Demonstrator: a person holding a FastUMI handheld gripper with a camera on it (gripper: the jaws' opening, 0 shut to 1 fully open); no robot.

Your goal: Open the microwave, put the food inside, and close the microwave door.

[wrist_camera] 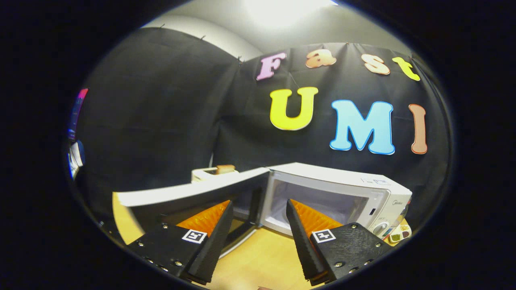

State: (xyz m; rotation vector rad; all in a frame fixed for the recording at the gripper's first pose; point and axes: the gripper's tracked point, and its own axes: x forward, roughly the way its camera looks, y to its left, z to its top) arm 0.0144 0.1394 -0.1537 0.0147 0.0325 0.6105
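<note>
While we hold the gripper [258, 209] above the wooden table [262, 257], its two fingers stand spread wide apart with nothing between them, and neither touches anything. Just ahead of the fingers sits the white microwave [342, 193], its cavity open toward us and bare inside as far as we can see. Its door [189, 197] is swung fully out to the left, reaching across beyond the left finger, with the dark inner window facing the cavity. The control panel with a round dial [381, 228] lies beyond the right finger, at the microwave's right end. Just beside that end, on the table, rests a small tray of food [401, 233] with several coloured portions; we cannot tell what they are. Behind the open door, further off past the left finger, stands a pale toaster [209, 173] with a brown slice of bread [225, 168] sticking up from its slot. Black cloth hangs behind everything.
</note>
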